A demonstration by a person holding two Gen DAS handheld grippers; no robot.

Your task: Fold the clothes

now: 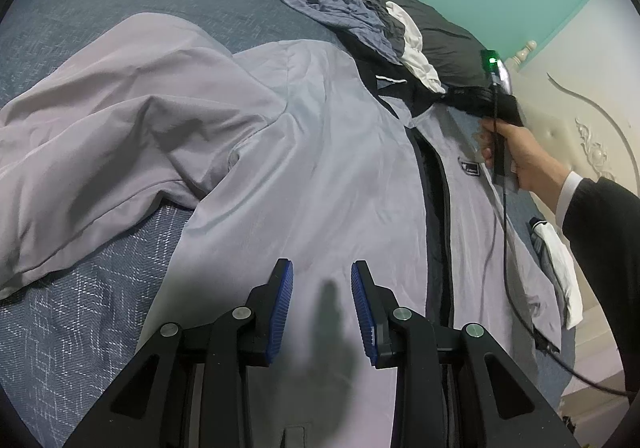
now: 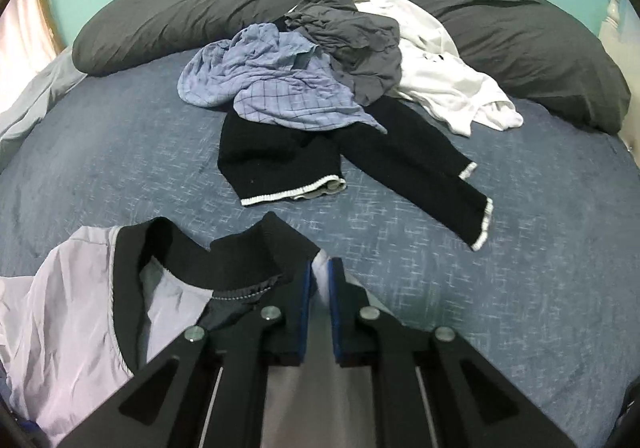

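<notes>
A light grey jacket (image 1: 312, 152) with a black collar (image 2: 224, 260) lies spread front-up on the blue bed (image 1: 100, 324), its dark zip line running down the middle. One sleeve (image 1: 100, 136) is bunched to the left. My left gripper (image 1: 322, 268) hovers open over the jacket's lower body, with nothing between its blue pads (image 1: 282, 308). My right gripper (image 2: 320, 268) is shut on the jacket's light fabric just beside the collar. In the left wrist view a hand (image 1: 520, 156) holds the right gripper (image 1: 496, 104) at the jacket's collar end.
A heap of clothes lies beyond the collar: a blue check shirt (image 2: 280, 88), a grey garment (image 2: 360, 44), a white top (image 2: 440, 80) and a black sweater (image 2: 320, 156). A dark grey duvet (image 2: 520, 20) rolls along the far edge. A cream headboard (image 1: 592, 120) stands at the right.
</notes>
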